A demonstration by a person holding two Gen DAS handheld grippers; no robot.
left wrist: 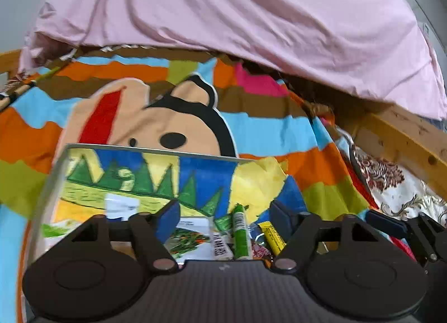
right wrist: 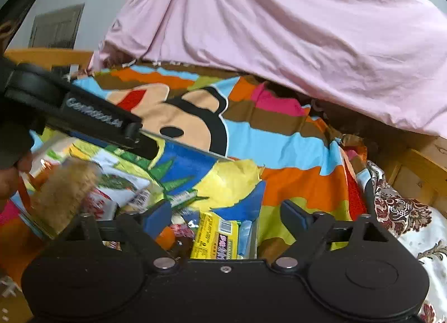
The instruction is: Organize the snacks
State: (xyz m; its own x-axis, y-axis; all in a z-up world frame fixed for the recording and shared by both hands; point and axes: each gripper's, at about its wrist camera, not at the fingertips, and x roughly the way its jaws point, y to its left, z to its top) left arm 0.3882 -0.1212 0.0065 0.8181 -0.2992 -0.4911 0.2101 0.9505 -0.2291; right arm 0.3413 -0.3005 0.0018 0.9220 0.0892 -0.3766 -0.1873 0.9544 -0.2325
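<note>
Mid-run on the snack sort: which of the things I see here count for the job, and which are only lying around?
For the job:
- storage box, its far wall printed with green trees
- green stick pack
- yellow bar
- white packet with vegetable picture
- left gripper and right gripper, both open, holding nothing

Lying about:
- cartoon bedspread
- pink quilt
- wooden bed frame

Evenly lit by soft, diffuse daylight, with no hard shadows and no glare. Strong fisheye bending throughout, with dark vignetted corners and the wooden bed frame [left wrist: 402, 138] curved at the edge. Slight motion smear across both views; heaviest on the brown snack bag [right wrist: 64, 194] at the left of the right wrist view. Deep shade under the pink blanket [left wrist: 251, 15] hem. Saturated colours on the cartoon sheet [left wrist: 265, 132].
</note>
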